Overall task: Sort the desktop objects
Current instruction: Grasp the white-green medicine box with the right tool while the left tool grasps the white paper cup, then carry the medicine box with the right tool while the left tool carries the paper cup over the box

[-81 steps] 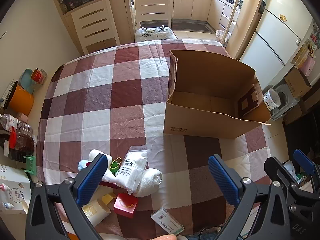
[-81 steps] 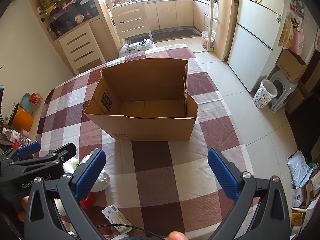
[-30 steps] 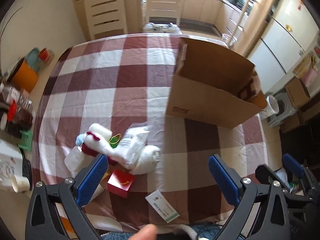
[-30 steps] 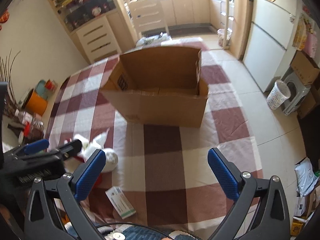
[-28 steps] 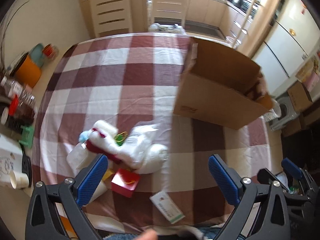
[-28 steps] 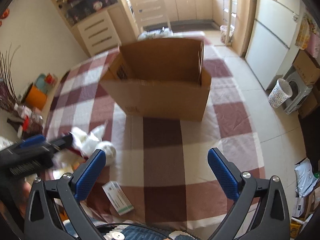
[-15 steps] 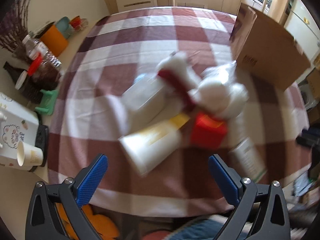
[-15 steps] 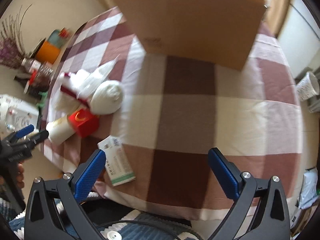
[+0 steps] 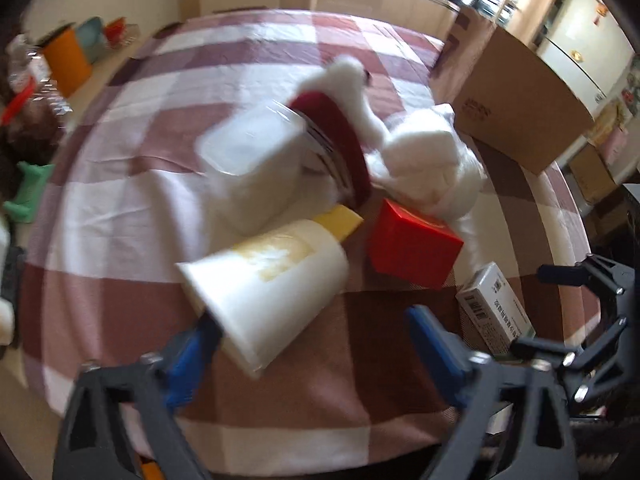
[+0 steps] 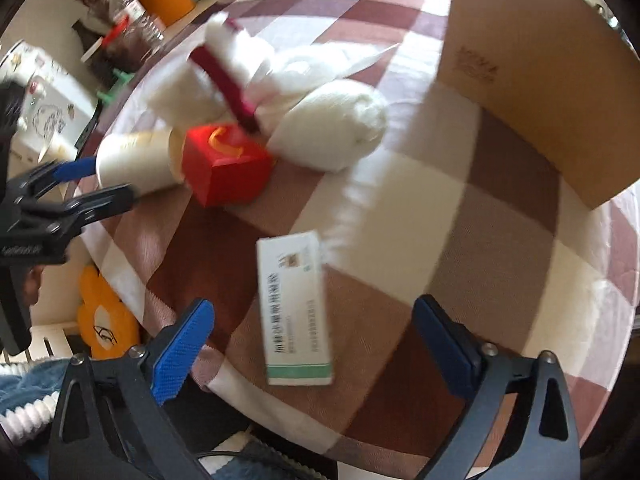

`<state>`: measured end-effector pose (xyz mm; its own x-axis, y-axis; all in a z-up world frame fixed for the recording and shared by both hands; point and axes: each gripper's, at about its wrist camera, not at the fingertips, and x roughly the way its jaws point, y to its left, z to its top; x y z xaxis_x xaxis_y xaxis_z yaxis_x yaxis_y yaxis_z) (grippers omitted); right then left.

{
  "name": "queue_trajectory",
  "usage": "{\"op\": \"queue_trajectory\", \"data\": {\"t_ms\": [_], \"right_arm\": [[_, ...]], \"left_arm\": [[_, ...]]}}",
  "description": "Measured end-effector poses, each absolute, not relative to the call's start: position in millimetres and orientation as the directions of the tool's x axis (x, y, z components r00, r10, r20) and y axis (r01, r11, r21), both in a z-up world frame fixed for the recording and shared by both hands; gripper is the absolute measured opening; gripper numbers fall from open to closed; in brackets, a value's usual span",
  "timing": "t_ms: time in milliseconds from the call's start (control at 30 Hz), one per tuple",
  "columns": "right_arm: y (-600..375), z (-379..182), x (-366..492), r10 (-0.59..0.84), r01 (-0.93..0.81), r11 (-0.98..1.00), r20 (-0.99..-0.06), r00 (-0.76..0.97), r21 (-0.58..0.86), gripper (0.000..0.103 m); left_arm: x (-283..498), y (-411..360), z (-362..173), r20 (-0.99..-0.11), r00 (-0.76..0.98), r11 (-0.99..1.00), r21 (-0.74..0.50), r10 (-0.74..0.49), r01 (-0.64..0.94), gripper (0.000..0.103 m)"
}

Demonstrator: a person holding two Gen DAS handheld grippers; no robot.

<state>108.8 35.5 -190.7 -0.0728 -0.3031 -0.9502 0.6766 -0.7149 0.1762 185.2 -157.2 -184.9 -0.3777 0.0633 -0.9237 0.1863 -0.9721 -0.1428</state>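
While every loose item lies clustered near the table's front-left edge, sorting looks barely begun. Count: one white bottle (image 9: 264, 284), one red box (image 9: 412, 246), one medicine carton (image 10: 294, 308), one clear tub (image 9: 248, 160), several white bundles, number unclear. One cardboard box (image 9: 516, 108) stands toward the right edge, interior unseen. Left gripper (image 9: 316, 344) gapes wide around the bottle's base; right gripper (image 10: 308, 344) gapes wide over the carton.

Two wrist views, both low over the table's near edge.
Left faces the cup (image 9: 264, 292), right the carton (image 10: 294, 312); both share the red box (image 9: 412, 248).
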Motion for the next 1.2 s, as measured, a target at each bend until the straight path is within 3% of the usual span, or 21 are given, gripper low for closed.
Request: {"op": "queue_trajectory", "data": {"t_ms": [67,167,233,267,300,467,567,633,667,700,767,800,867,1000,1200], "right_arm": [[30,-201,118,-0.283,0.692,-0.707,-0.955,-0.090,0.145,0.093],[27,-213,128,-0.250,0.710,-0.697,-0.961,-0.114,0.097,0.069],[28,-216,130,-0.243,0.701,-0.709,-0.961,-0.134,0.081,0.057],[31,-214,130,-0.257,0.698,-0.711,-0.955,-0.147,0.084,0.040],[33,-213,126,-0.258,0.688,-0.721,-0.954,-0.152,0.085,0.038],[72,-202,84,-0.182,0.477,-0.879,-0.938,-0.294,0.022,0.038],[85,-206,69,-0.156,0.419,-0.908,-0.940,-0.303,0.016,0.039],[88,-207,68,-0.161,0.405,-0.914,-0.942,-0.293,0.030,0.050],[92,-207,68,-0.166,0.390,-0.920,-0.942,-0.293,0.040,0.064],[95,-206,69,-0.168,0.374,-0.926,-0.940,-0.297,0.047,0.070],[101,-206,72,-0.167,0.343,-0.938,-0.938,-0.305,0.055,0.067],[102,-204,73,-0.163,0.342,-0.939,-0.933,-0.320,0.046,0.051],[105,-201,73,-0.157,0.349,-0.936,-0.933,-0.324,0.036,0.038],[113,-194,82,-0.228,0.344,-0.931,-0.930,-0.287,0.122,0.038],[130,-114,72,-0.307,0.410,-0.902,-0.869,-0.389,0.135,0.038]], "left_arm": [[181,-154,-194,-0.929,-0.358,-0.970,-0.170,0.098,0.176,0.046],[178,-154,-203,-0.935,-0.333,-0.964,-0.191,0.121,0.187,0.020],[180,-159,-203,-0.931,-0.345,-0.960,-0.197,0.119,0.198,0.013],[182,-163,-201,-0.926,-0.362,-0.959,-0.192,0.106,0.210,0.008],[183,-169,-197,-0.920,-0.383,-0.956,-0.184,0.085,0.229,0.005],[181,-194,-193,-0.902,-0.432,-0.943,-0.154,0.012,0.295,0.005],[179,-195,-201,-0.903,-0.429,-0.948,-0.142,0.006,0.286,0.013],[179,-190,-207,-0.916,-0.402,-0.958,-0.127,0.013,0.258,0.028],[180,-189,-209,-0.919,-0.394,-0.963,-0.119,0.014,0.242,0.034],[183,-186,-209,-0.916,-0.402,-0.970,-0.099,0.001,0.223,0.033],[184,-184,-208,-0.917,-0.398,-0.976,-0.081,-0.007,0.202,0.029],[184,-185,-207,-0.917,-0.398,-0.975,-0.093,0.005,0.203,0.016],[185,-187,-198,-0.914,-0.407,-0.970,-0.111,0.014,0.218,0.006],[192,-195,-157,-0.891,-0.452,-0.961,-0.092,-0.038,0.262,0.004],[175,-190,-89,-0.845,-0.531,-0.943,-0.122,-0.065,0.309,0.004]]}}
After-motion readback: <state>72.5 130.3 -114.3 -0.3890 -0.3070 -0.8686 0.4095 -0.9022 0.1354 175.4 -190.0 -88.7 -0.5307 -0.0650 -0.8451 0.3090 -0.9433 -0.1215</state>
